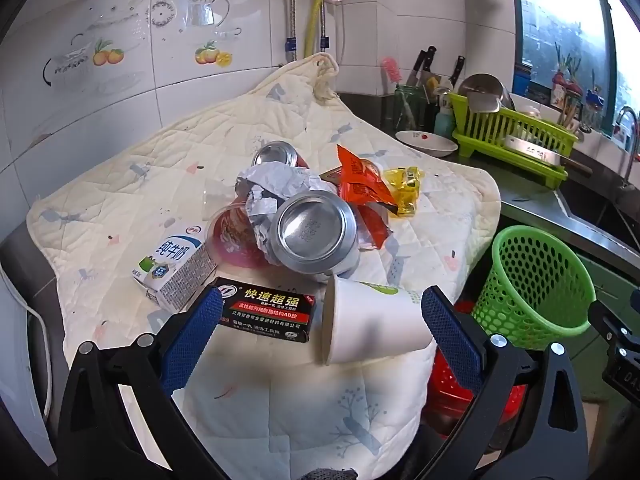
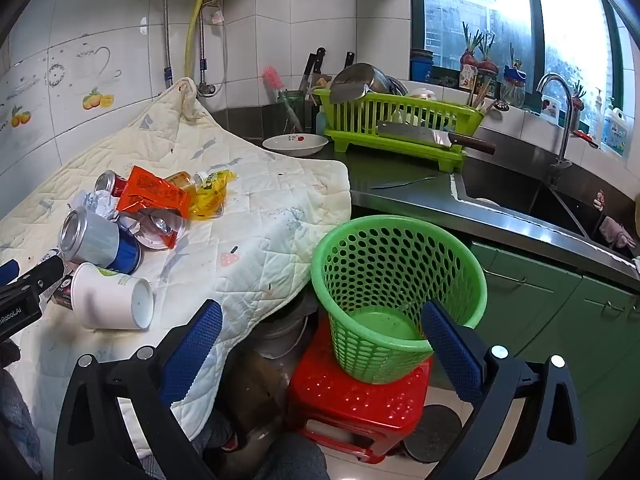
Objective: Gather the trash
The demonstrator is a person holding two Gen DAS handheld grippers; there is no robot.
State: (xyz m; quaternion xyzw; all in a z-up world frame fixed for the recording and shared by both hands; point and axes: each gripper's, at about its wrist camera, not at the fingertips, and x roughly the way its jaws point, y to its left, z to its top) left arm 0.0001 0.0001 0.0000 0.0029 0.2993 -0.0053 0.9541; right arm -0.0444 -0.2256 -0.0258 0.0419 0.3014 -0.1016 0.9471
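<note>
Trash lies on a quilted cream cloth (image 1: 248,396): a white paper cup (image 1: 372,322) on its side, a black glue box (image 1: 266,314), a milk carton (image 1: 174,266), a silver-blue can (image 1: 314,232), crumpled paper (image 1: 272,184), a second can (image 1: 276,154), an orange wrapper (image 1: 362,182) and a yellow wrapper (image 1: 406,186). My left gripper (image 1: 322,320) is open, its fingers either side of the glue box and cup, empty. My right gripper (image 2: 322,332) is open and empty, low in front of the green mesh basket (image 2: 396,280) on a red stool (image 2: 356,396). The cup (image 2: 112,300) and can (image 2: 98,242) also show there.
A green dish rack (image 2: 400,120) with a cleaver (image 2: 432,138), a white bowl (image 2: 294,144), knives and a steel sink (image 2: 520,200) with a tap line the counter to the right. Tiled wall and pipes stand behind the cloth. A pot (image 2: 280,332) sits under the cloth's edge.
</note>
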